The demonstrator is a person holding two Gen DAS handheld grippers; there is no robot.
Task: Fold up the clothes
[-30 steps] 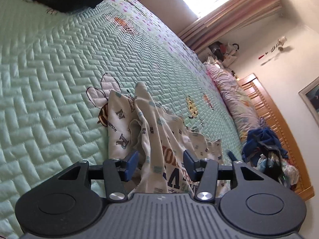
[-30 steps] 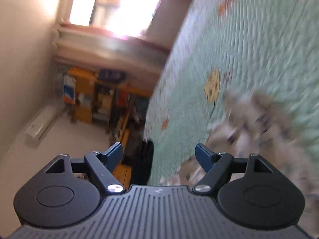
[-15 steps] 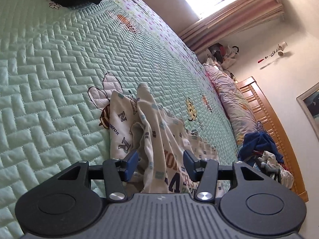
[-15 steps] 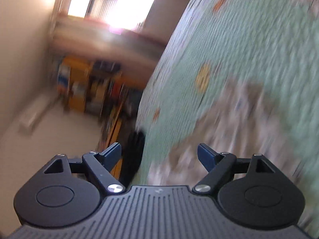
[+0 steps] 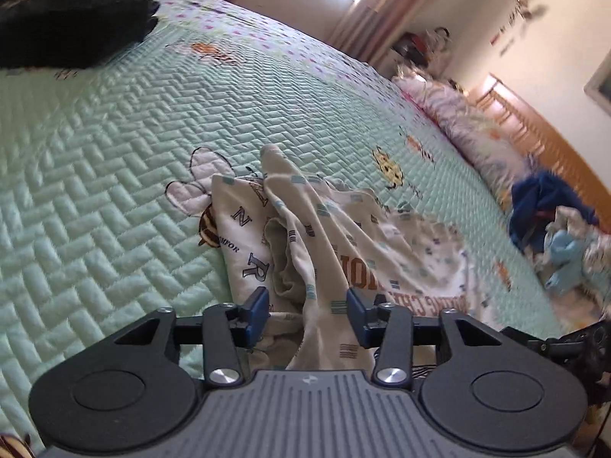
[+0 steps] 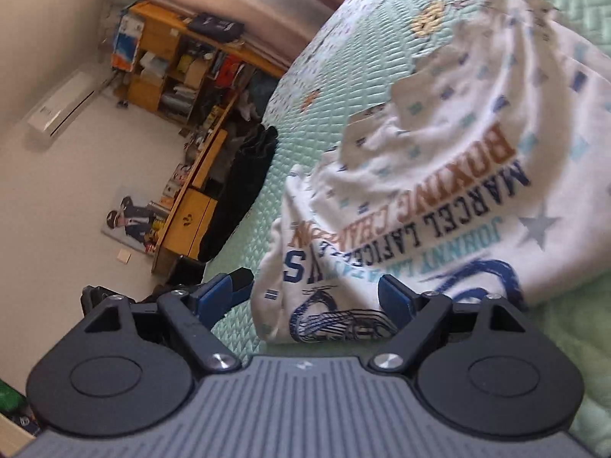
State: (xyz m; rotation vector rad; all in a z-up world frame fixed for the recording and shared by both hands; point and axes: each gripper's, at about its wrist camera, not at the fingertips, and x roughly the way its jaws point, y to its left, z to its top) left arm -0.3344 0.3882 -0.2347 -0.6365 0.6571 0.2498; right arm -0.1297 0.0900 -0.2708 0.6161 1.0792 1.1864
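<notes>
A white printed T-shirt (image 5: pixel 336 236) lies crumpled on the green quilted bedspread (image 5: pixel 114 133), one fold standing up in a ridge. My left gripper (image 5: pixel 307 315) sits low over the shirt's near end, its jaws closing with the raised fold between them. The fold lies against the right pad, and a gap shows at the left pad. In the right wrist view the shirt (image 6: pixel 458 175) shows its lettered front. My right gripper (image 6: pixel 315 294) stands open at the shirt's near edge, with the printed hem between its fingers and clear of both.
A black garment (image 5: pixel 68 30) lies at the far left of the bed. Pillows (image 5: pixel 469 126) and a pile of blue clothes (image 5: pixel 550 206) lie along the wooden headboard (image 5: pixel 553 141). Beyond the bed's edge stand a cluttered wooden shelf (image 6: pixel 172 57) and a desk, with dark cloth (image 6: pixel 244 175) hanging there.
My left gripper's jaws have narrowed around the raised fold, and its view has rolled. My right gripper has swept across the bed to the shirt, whose hem now lies between its fingers.
</notes>
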